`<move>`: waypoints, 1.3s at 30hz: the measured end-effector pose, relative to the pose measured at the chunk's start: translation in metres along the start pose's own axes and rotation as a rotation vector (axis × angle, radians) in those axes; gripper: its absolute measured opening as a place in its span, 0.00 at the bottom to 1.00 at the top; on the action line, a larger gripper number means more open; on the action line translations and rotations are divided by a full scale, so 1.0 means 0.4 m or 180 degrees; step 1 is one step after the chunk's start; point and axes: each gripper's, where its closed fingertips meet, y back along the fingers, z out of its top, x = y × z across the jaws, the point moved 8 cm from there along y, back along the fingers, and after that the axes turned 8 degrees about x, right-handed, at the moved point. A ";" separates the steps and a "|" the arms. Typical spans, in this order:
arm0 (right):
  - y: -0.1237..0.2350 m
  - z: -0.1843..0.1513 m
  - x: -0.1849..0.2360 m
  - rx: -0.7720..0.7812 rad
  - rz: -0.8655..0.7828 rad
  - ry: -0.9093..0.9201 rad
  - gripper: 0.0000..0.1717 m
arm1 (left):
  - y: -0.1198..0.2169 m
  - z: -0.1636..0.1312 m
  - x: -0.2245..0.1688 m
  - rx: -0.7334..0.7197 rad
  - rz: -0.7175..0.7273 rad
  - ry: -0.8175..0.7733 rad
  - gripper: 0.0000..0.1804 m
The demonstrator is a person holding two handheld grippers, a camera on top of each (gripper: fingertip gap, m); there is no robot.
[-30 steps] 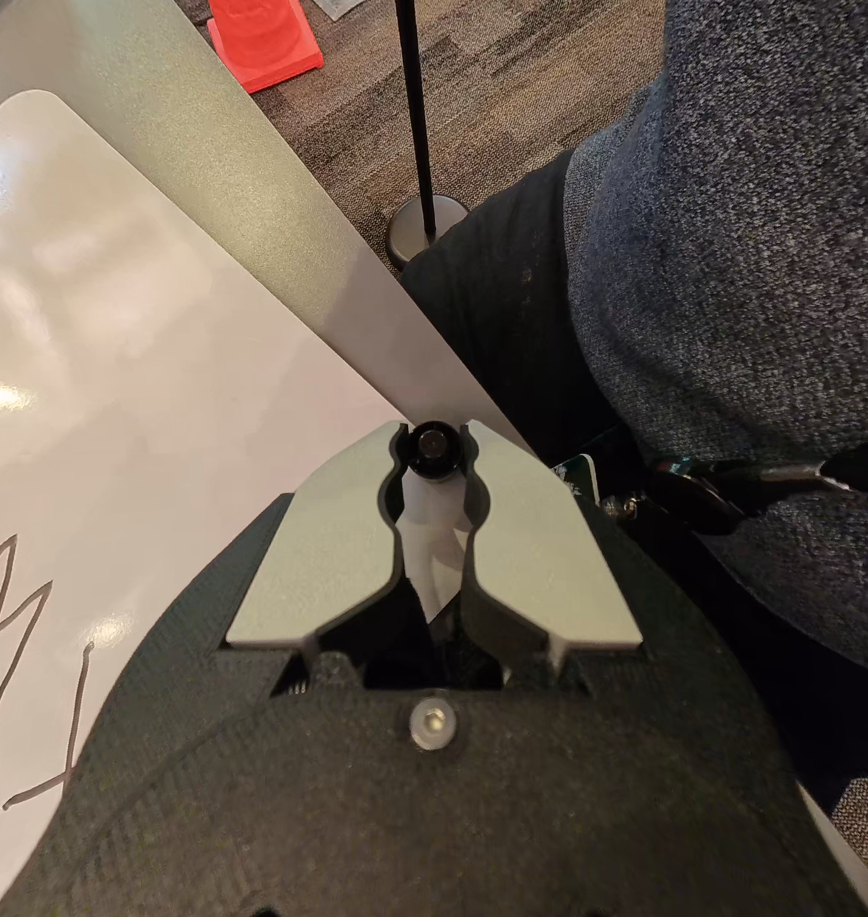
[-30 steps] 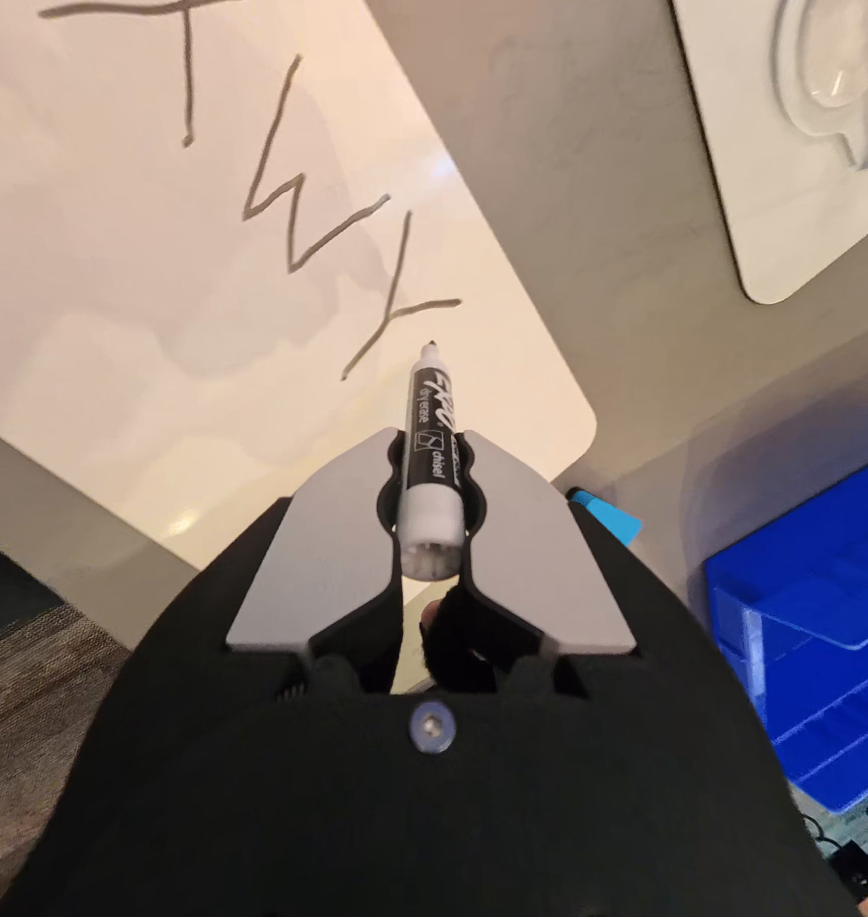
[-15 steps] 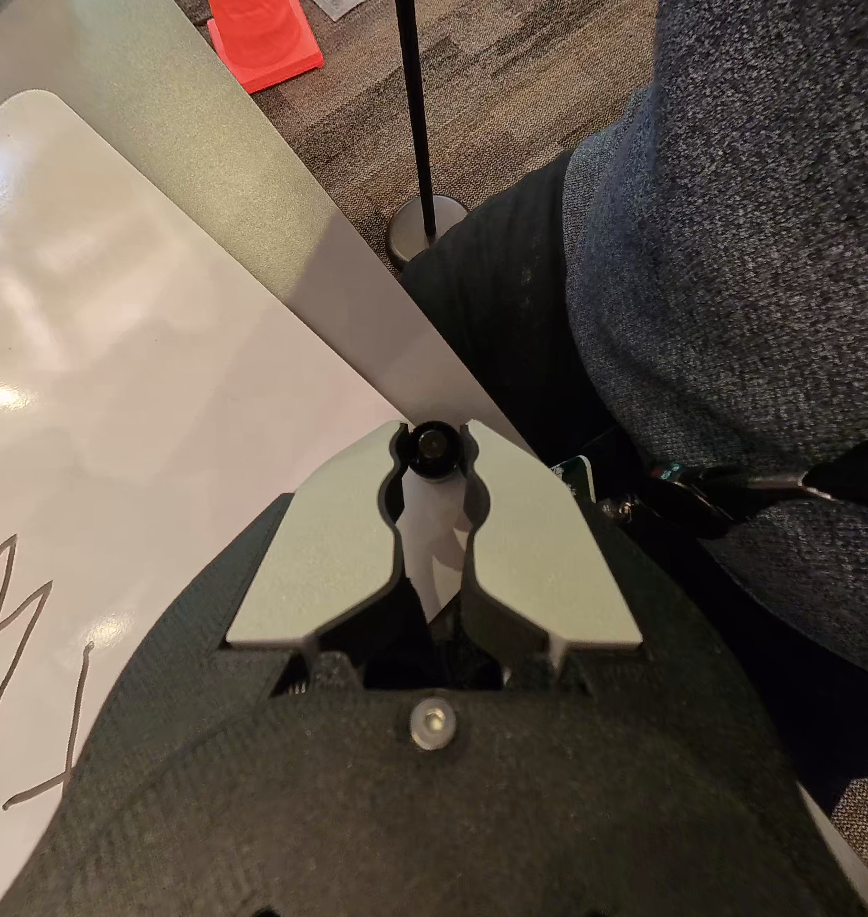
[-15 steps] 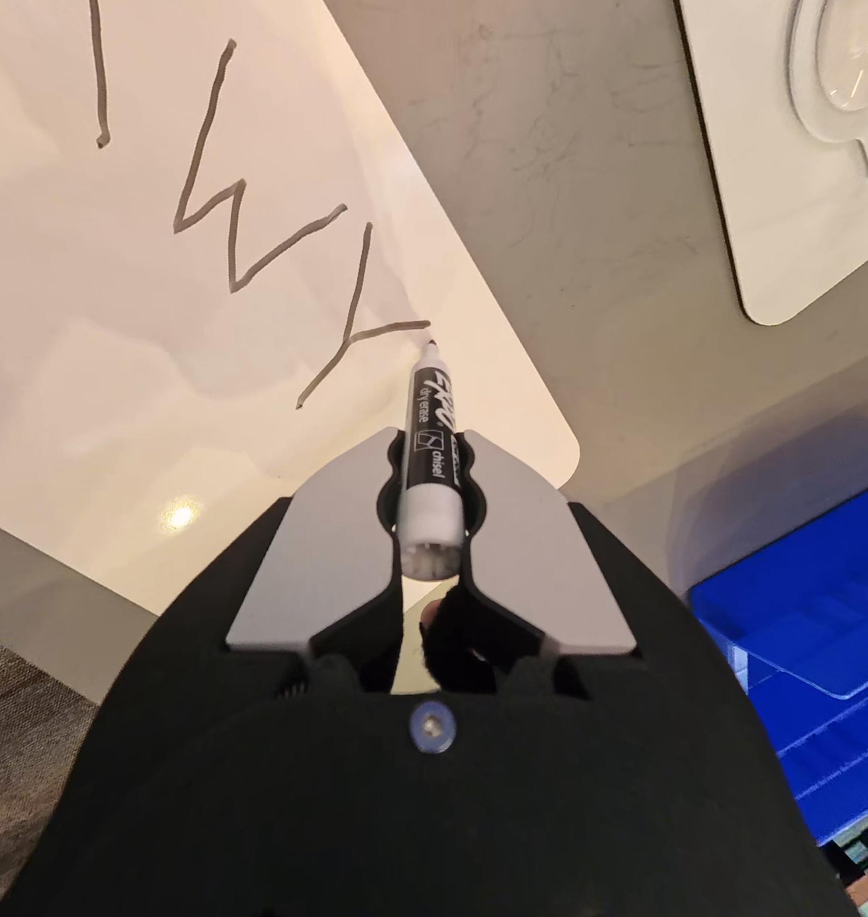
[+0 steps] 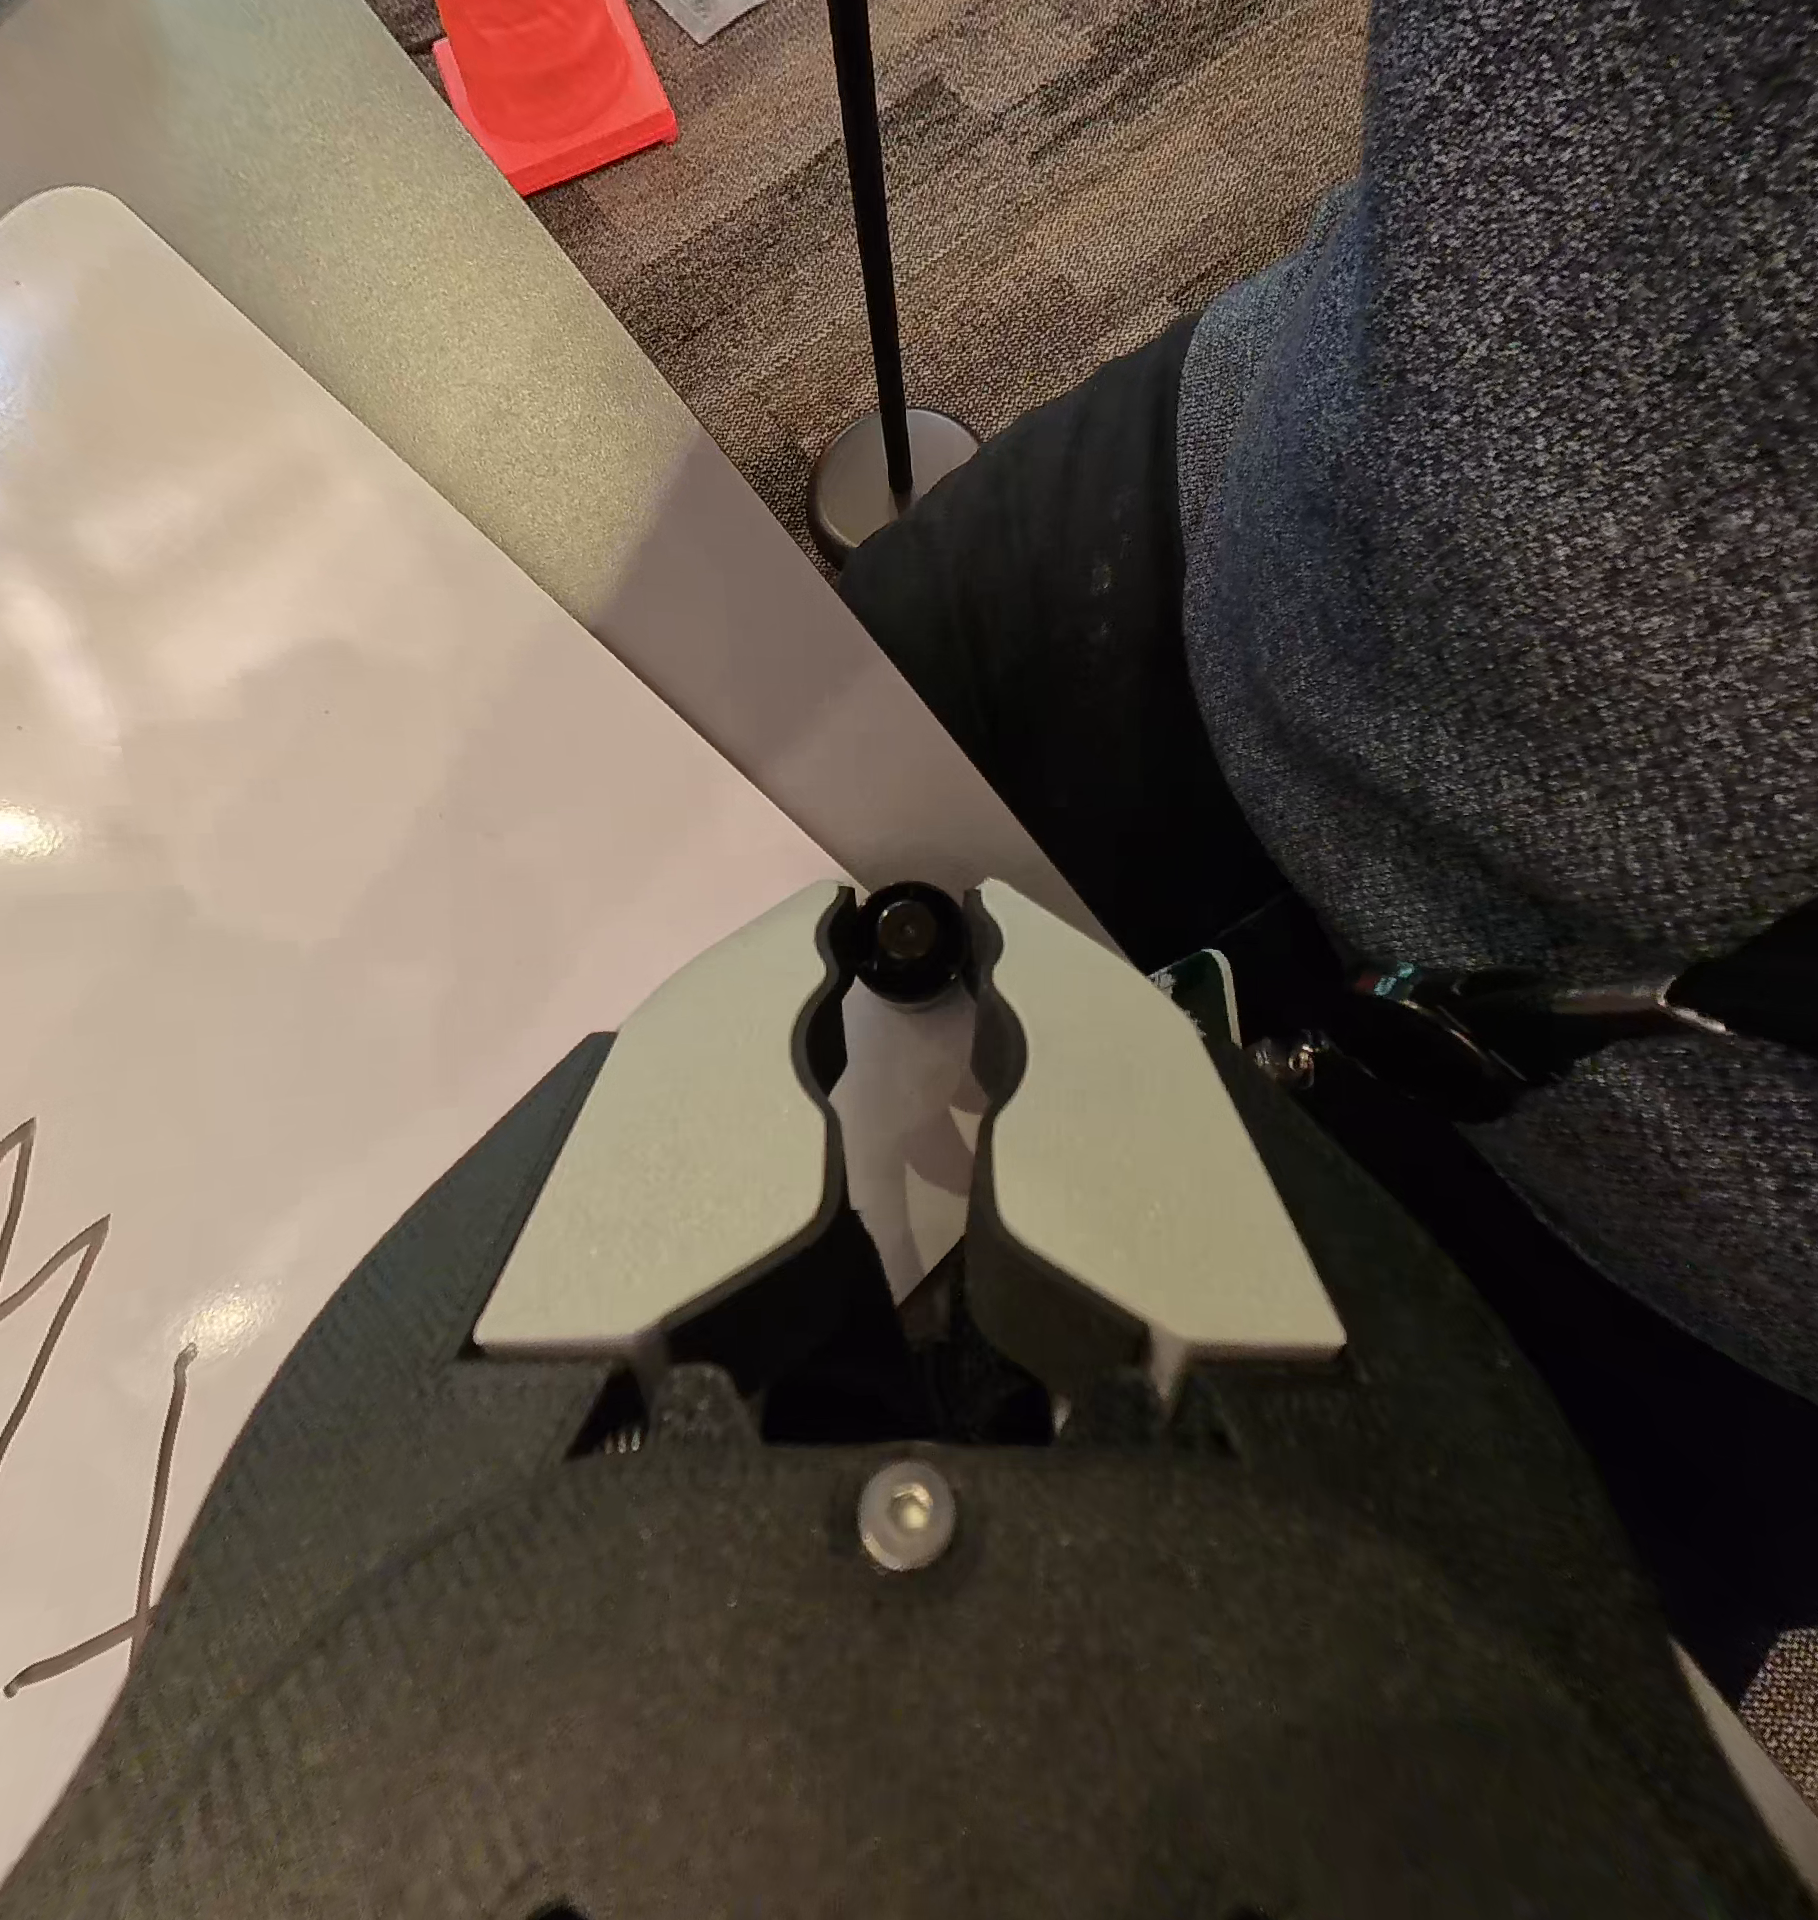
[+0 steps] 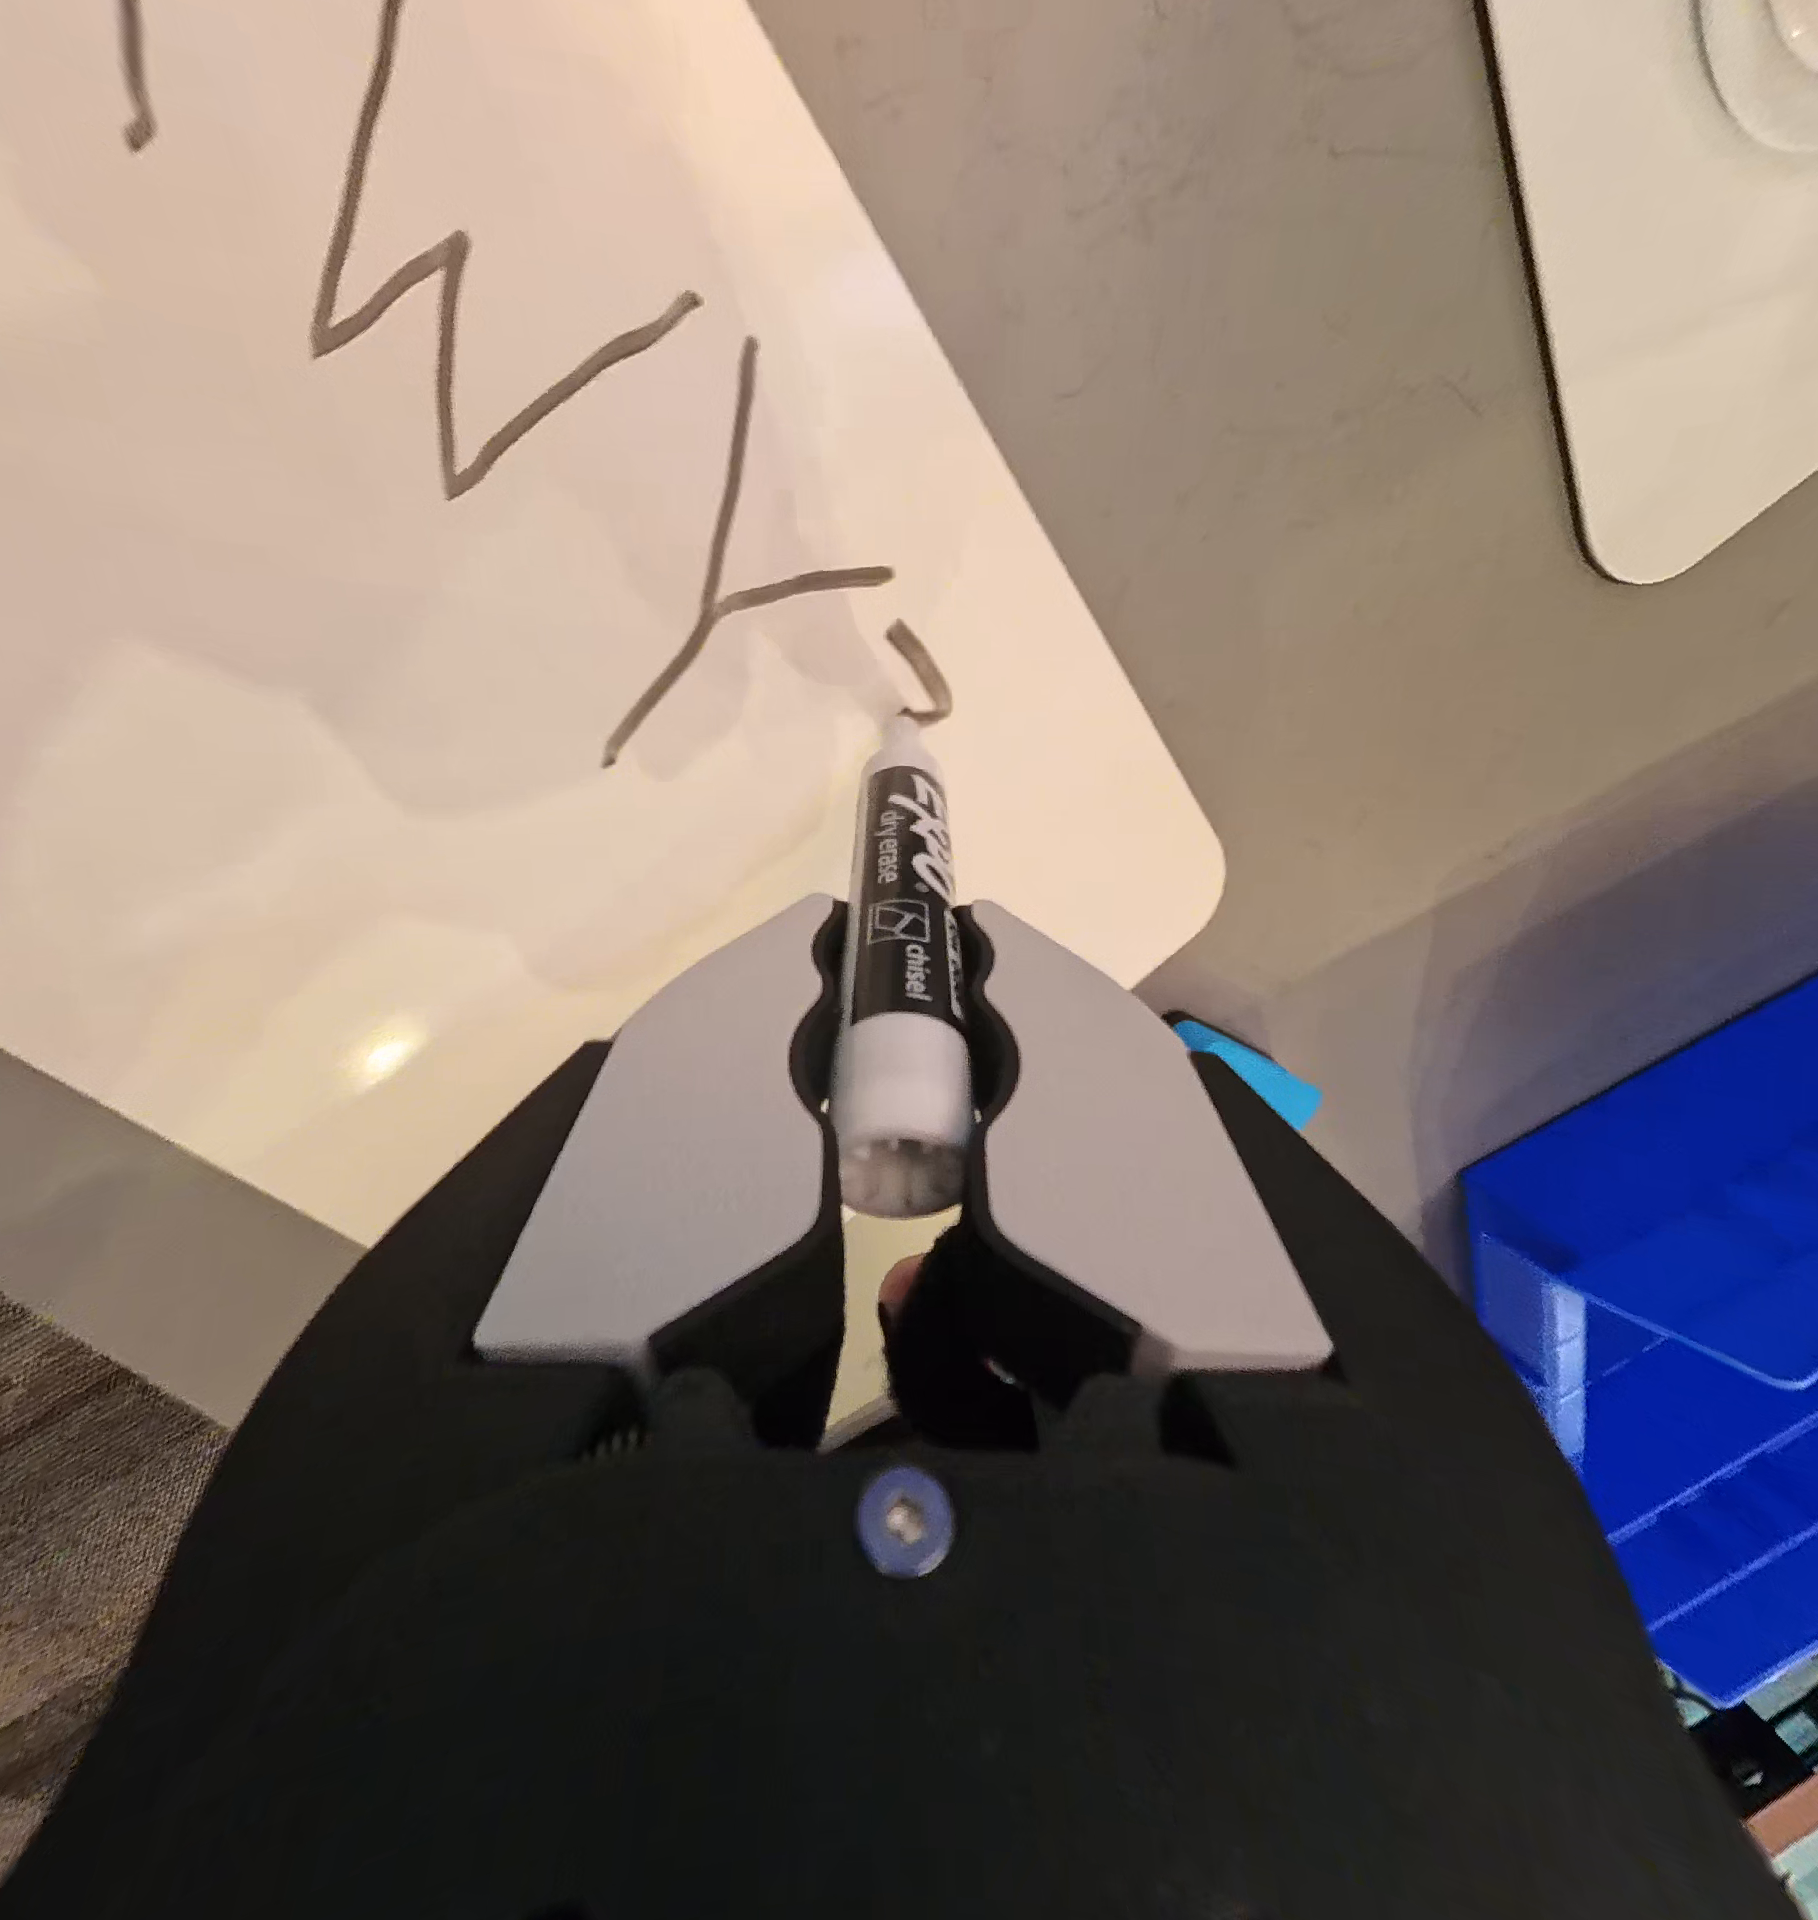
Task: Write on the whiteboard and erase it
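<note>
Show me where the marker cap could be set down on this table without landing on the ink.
Free: the grey table strip between the whiteboard and the second white board, and the bare board corner away from the strokes. Crowded: by the marker tip, and right toward the blue bin.

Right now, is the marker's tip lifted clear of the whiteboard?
No: the dry-erase marker tip sits on the whiteboard at the end of a fresh curved stroke.
</note>
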 end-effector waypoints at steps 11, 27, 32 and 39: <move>0.031 -0.020 0.104 -0.0002 0.0087 0.0132 0.12 | 0.000 0.000 0.000 0.0001 0.0001 -0.0001 0.11; 0.004 -0.070 0.095 0.0172 0.0056 0.0043 0.12 | 0.001 -0.001 0.000 0.0002 -0.0001 0.0000 0.11; 0.026 -0.072 0.089 0.0126 0.0056 0.0077 0.12 | 0.001 -0.001 0.001 0.0000 -0.0007 0.0002 0.11; 0.045 -0.040 0.088 0.0384 0.0108 0.0474 0.12 | 0.001 -0.001 0.000 0.0000 -0.0005 0.0001 0.11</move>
